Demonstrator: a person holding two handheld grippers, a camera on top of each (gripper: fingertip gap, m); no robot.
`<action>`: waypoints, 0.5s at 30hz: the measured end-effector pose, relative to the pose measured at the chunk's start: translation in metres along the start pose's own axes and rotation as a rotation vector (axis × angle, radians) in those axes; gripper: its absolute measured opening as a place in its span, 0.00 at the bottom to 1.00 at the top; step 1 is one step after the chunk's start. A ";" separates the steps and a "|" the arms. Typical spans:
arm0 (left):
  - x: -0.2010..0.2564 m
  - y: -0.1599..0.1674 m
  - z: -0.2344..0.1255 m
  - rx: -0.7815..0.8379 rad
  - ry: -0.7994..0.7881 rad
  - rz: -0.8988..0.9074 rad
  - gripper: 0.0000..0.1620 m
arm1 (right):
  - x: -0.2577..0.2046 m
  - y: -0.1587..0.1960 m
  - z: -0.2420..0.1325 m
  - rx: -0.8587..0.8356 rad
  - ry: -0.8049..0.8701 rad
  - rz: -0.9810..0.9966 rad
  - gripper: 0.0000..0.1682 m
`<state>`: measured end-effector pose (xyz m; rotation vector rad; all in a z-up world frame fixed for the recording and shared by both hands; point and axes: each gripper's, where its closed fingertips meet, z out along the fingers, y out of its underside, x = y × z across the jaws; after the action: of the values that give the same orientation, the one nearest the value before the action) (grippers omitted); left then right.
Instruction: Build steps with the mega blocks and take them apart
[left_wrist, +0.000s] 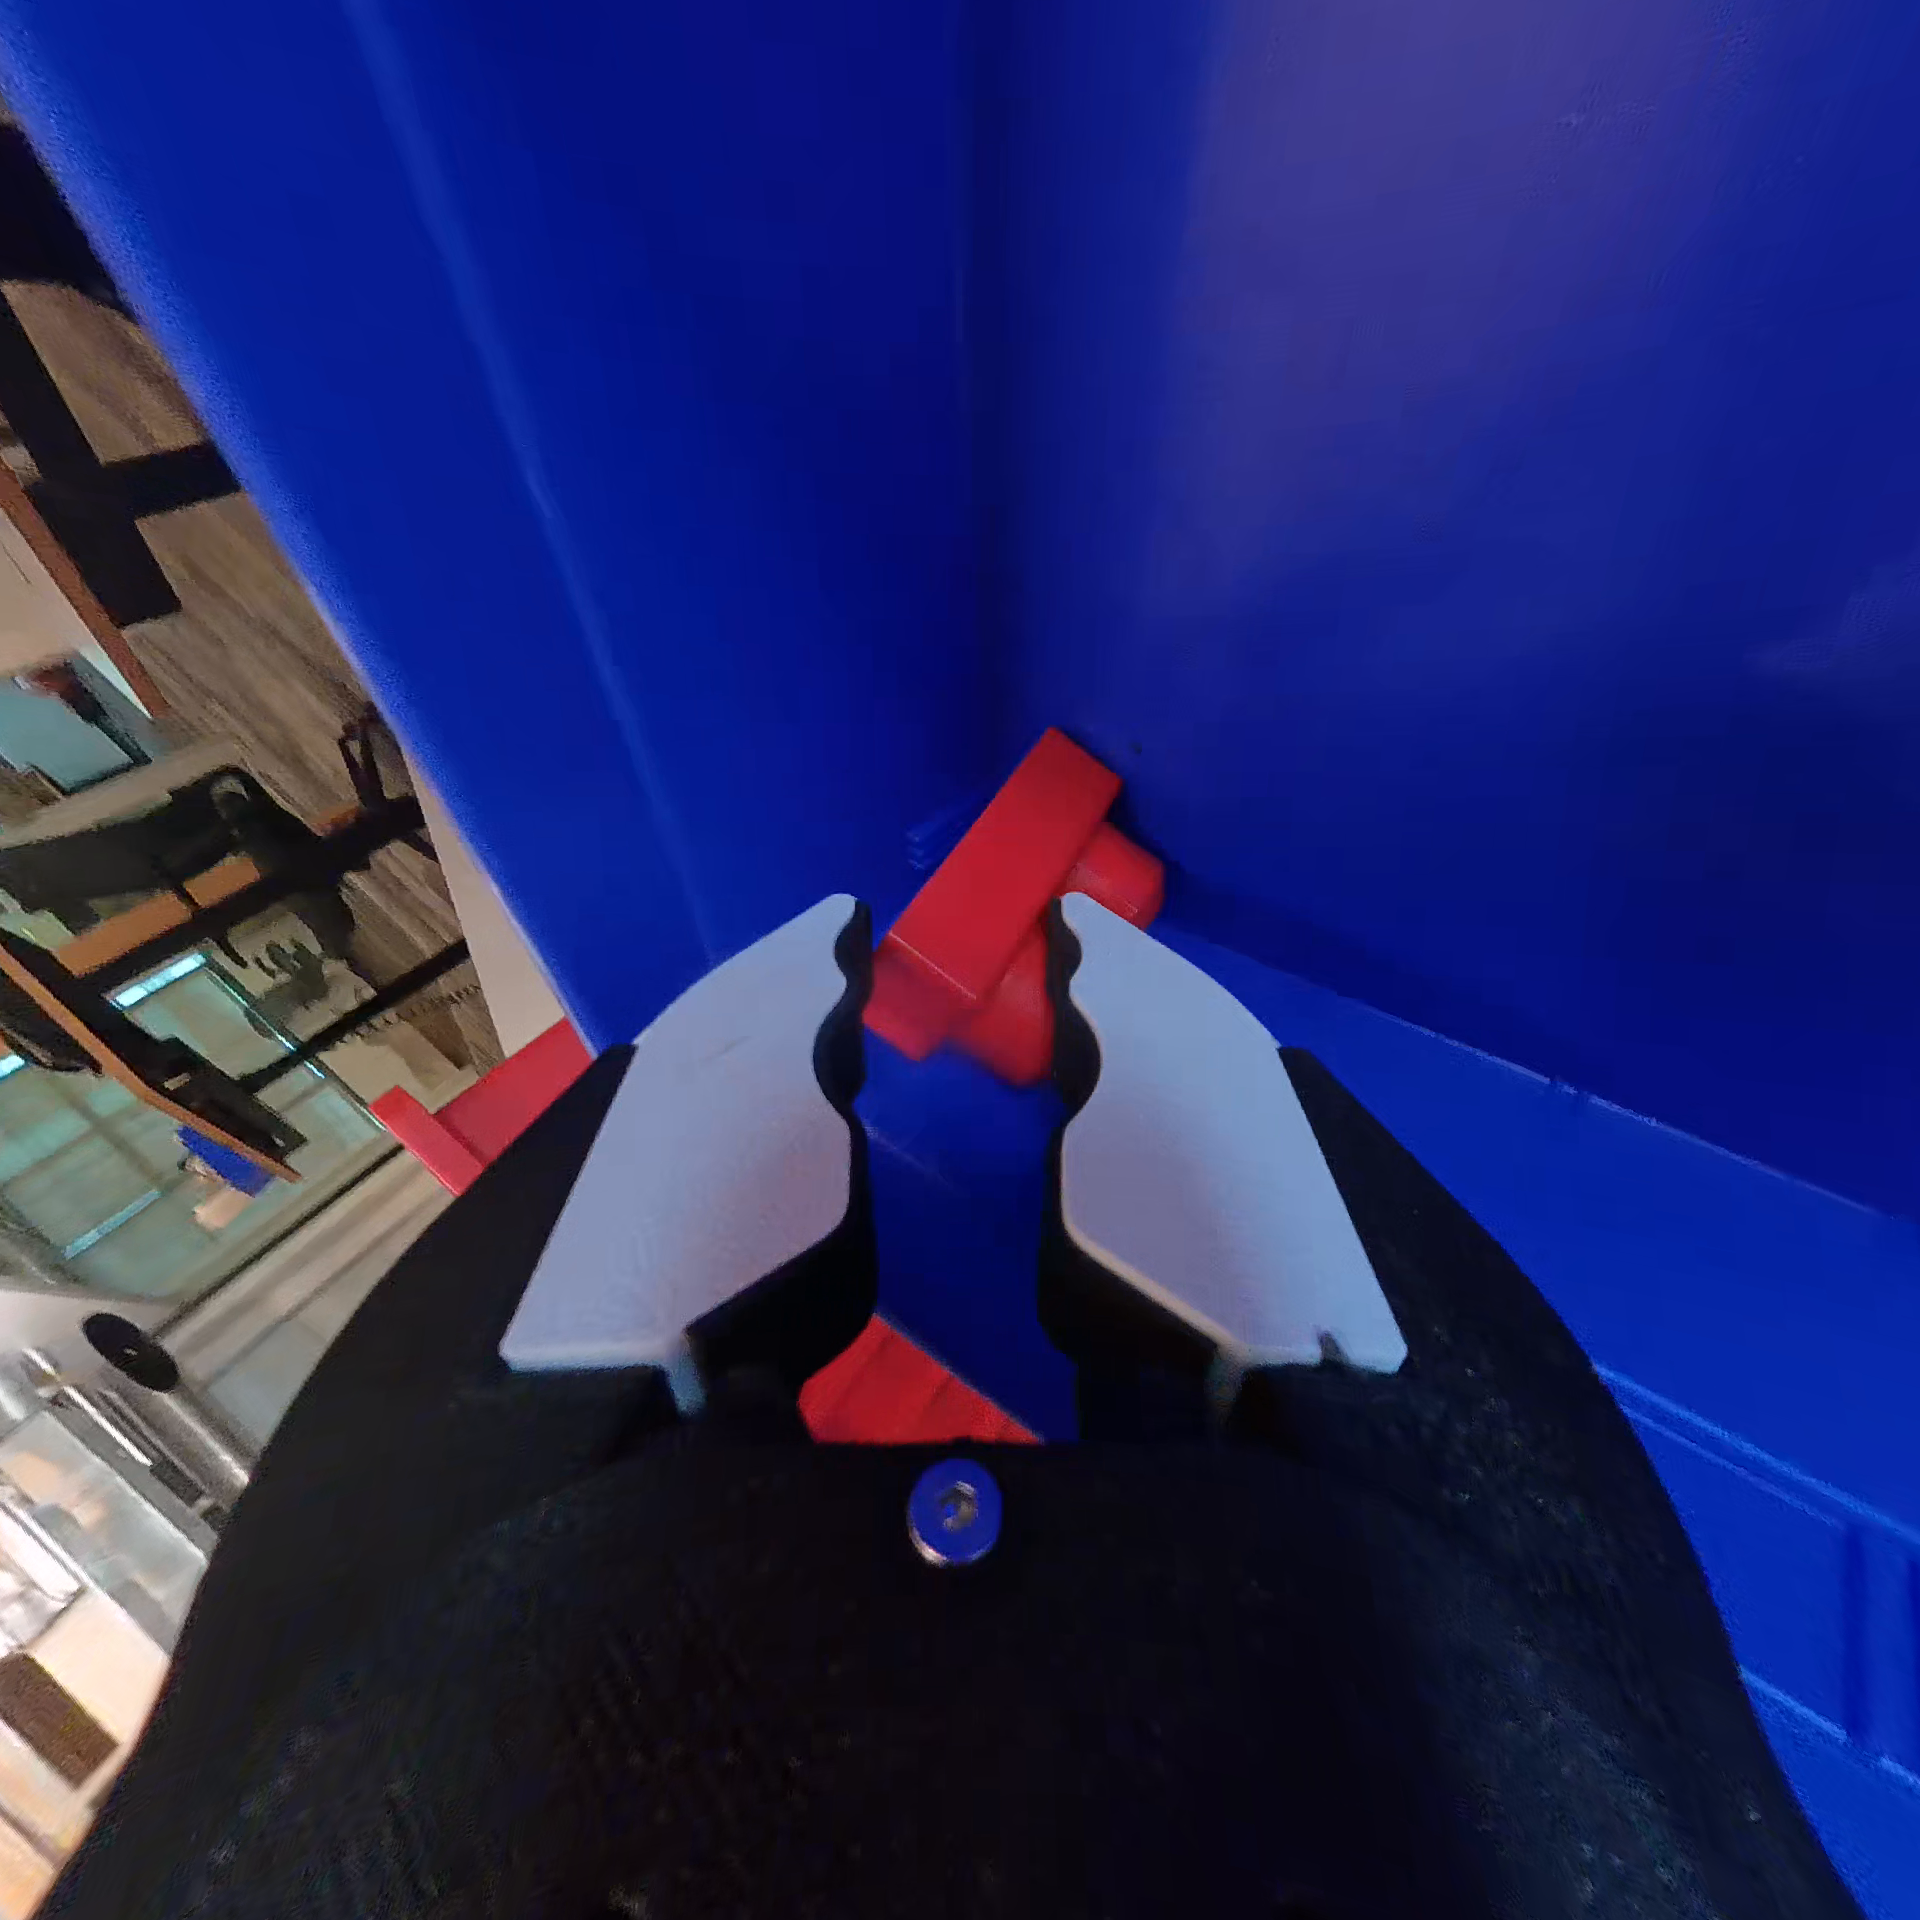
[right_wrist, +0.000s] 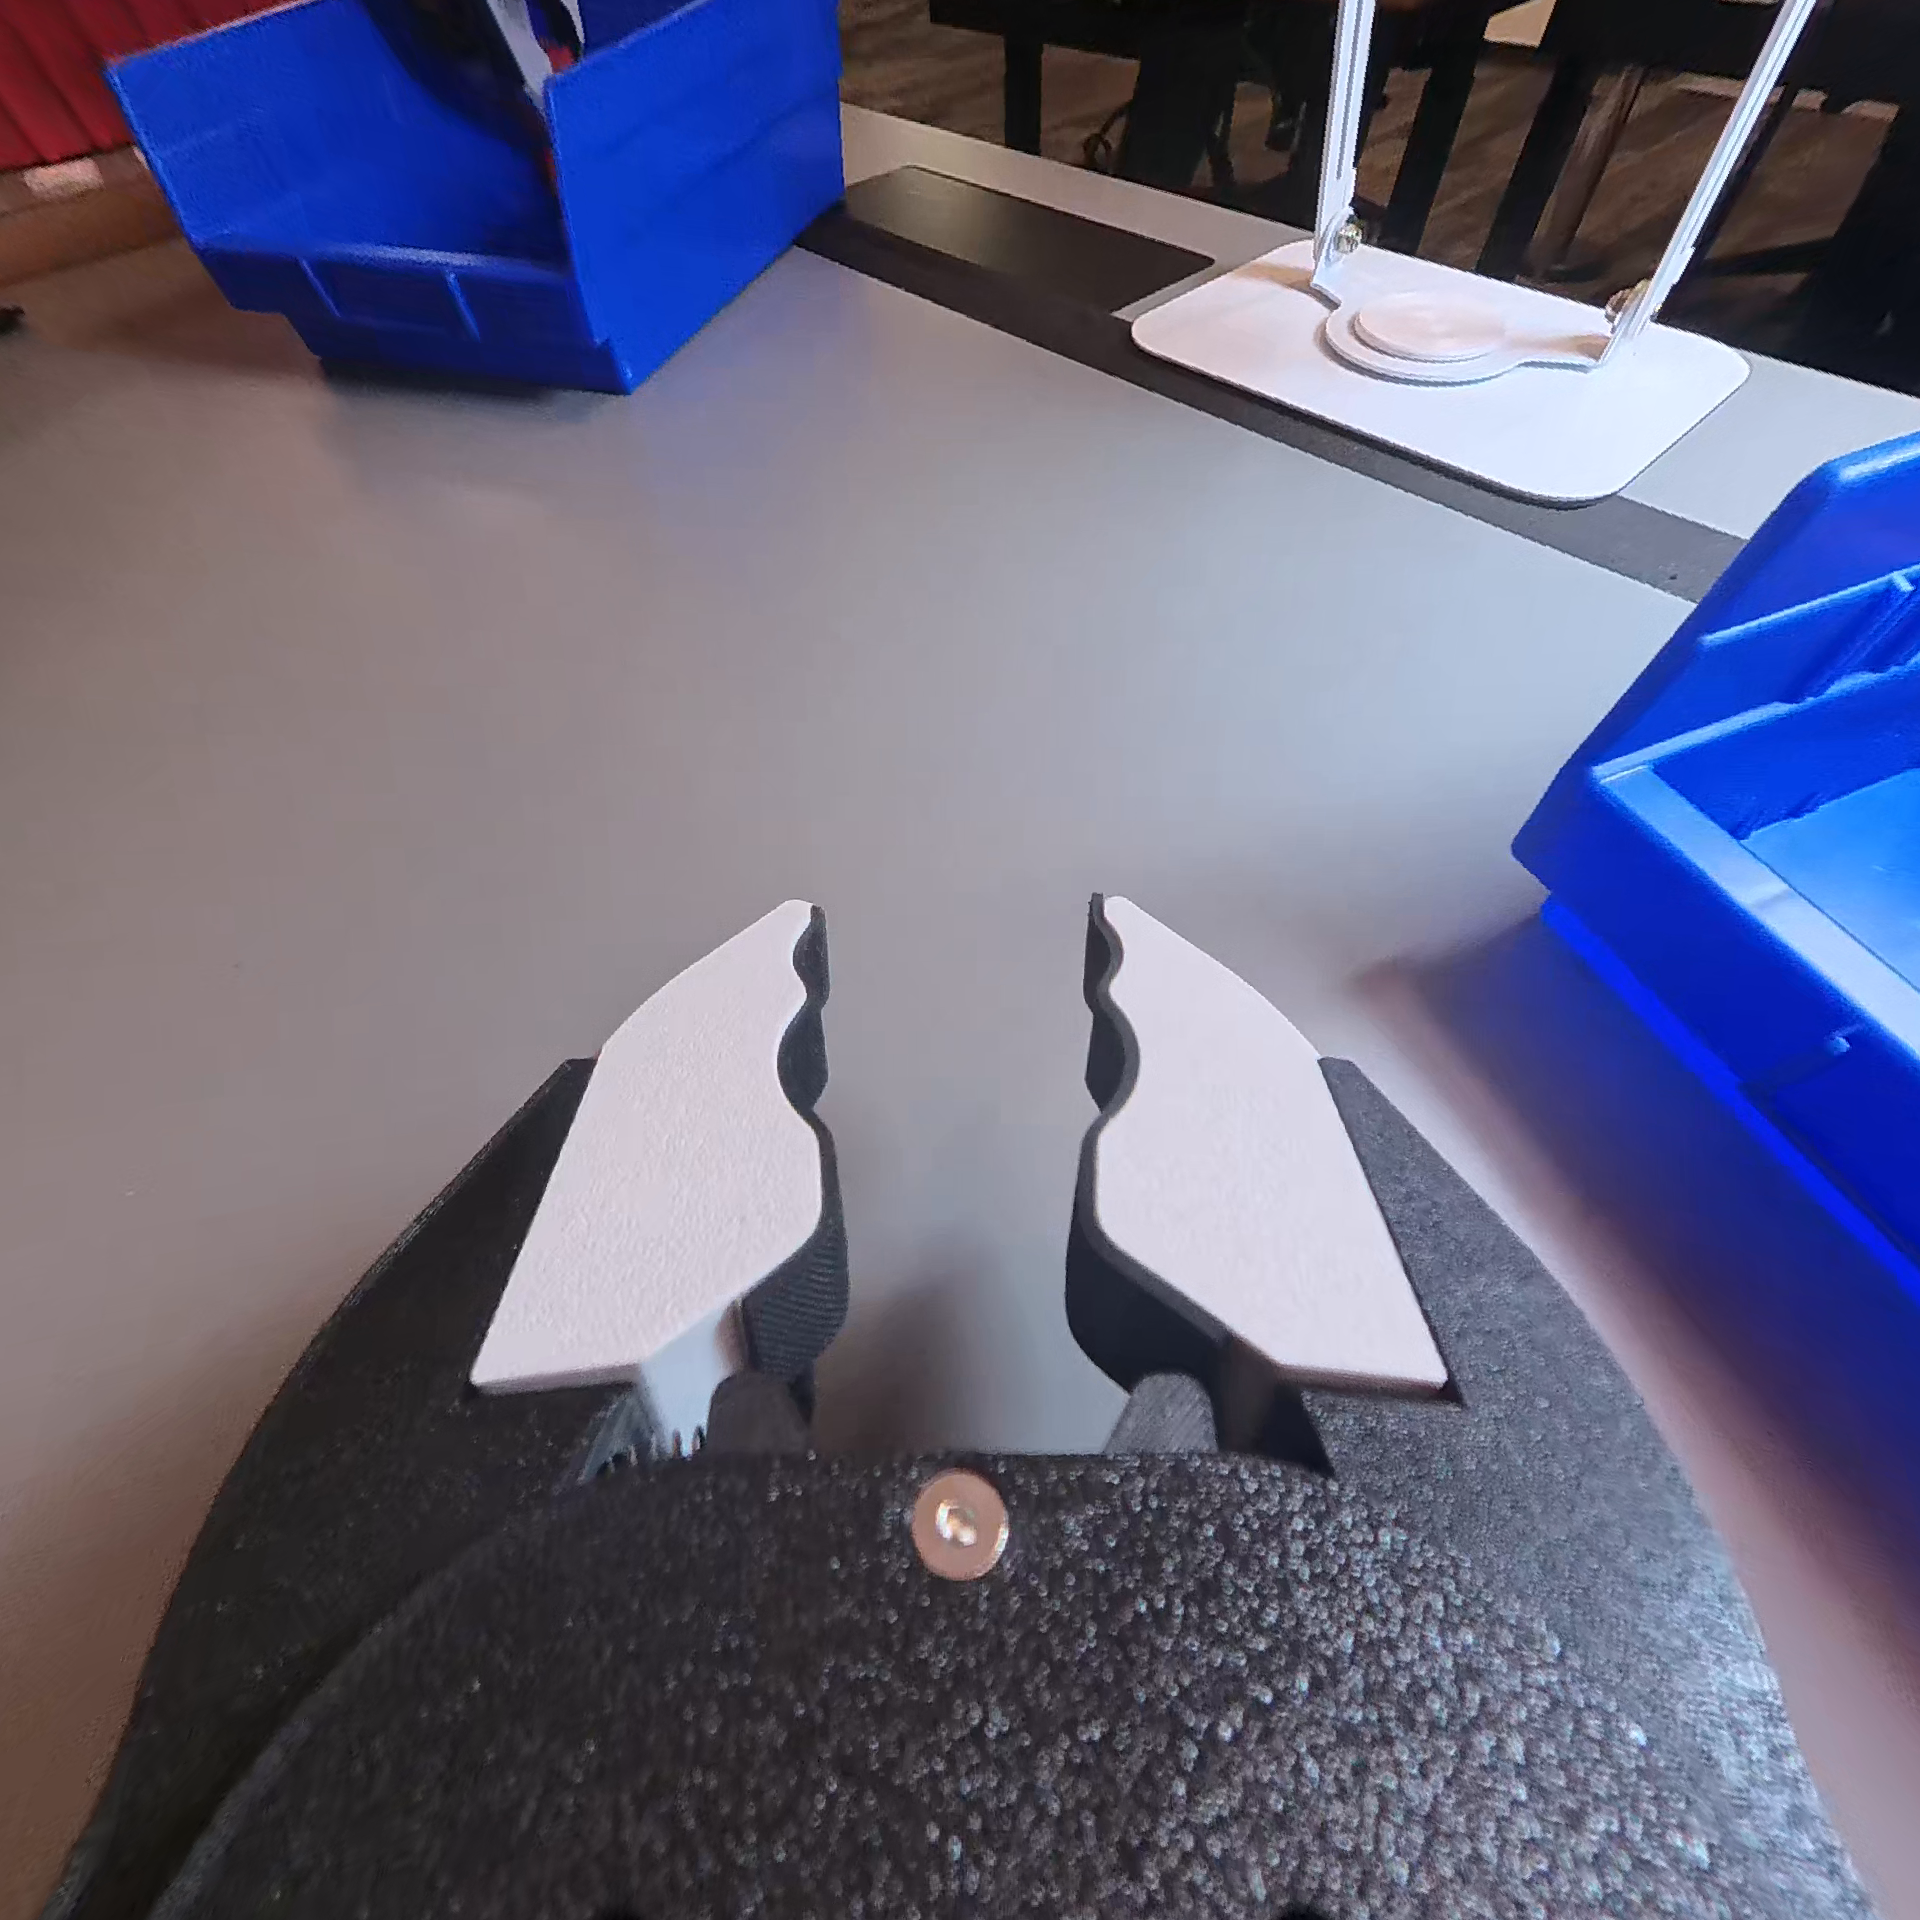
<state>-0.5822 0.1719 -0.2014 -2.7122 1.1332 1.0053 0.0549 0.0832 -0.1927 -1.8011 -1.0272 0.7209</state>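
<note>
In the left wrist view my left gripper (left_wrist: 956, 920) is deep inside a blue bin (left_wrist: 1351, 520). Its jaws are partly open. A red mega block (left_wrist: 987, 894) lies skewed in the bin's corner, with its near end between my fingertips; I cannot tell whether they touch it. More red block parts show under the fingers (left_wrist: 883, 1392) and at the left (left_wrist: 488, 1112). In the right wrist view my right gripper (right_wrist: 956, 914) is open and empty, low over the grey table (right_wrist: 623, 675). No block shows in that view.
A blue bin (right_wrist: 416, 229) stands at the table's far left, with something dark and white reaching into it. A second blue bin (right_wrist: 1766, 883) is close on the right. A white stand base (right_wrist: 1455, 395) and a black strip (right_wrist: 987, 229) lie at the back. My hands' fingertips stand some 65 centimetres from each other. The white stand base (right_wrist: 1455, 395) lies some 35 centimetres from my right tips, 55 centimetres from my left tips.
</note>
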 end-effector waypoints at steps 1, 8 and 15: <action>0.003 0.000 -0.002 0.001 0.004 0.029 0.20 | 0.000 0.000 0.000 0.001 0.000 -0.004 0.28; 0.010 -0.004 -0.036 0.115 -0.037 0.022 0.19 | -0.007 -0.004 -0.004 0.016 -0.021 -0.030 0.27; 0.059 -0.082 -0.199 0.823 0.081 -0.180 0.19 | -0.027 -0.016 -0.009 0.086 -0.070 -0.098 0.28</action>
<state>-0.3884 0.1423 -0.0945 -2.1298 0.9870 0.2903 0.0430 0.0595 -0.1728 -1.6508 -1.1062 0.7611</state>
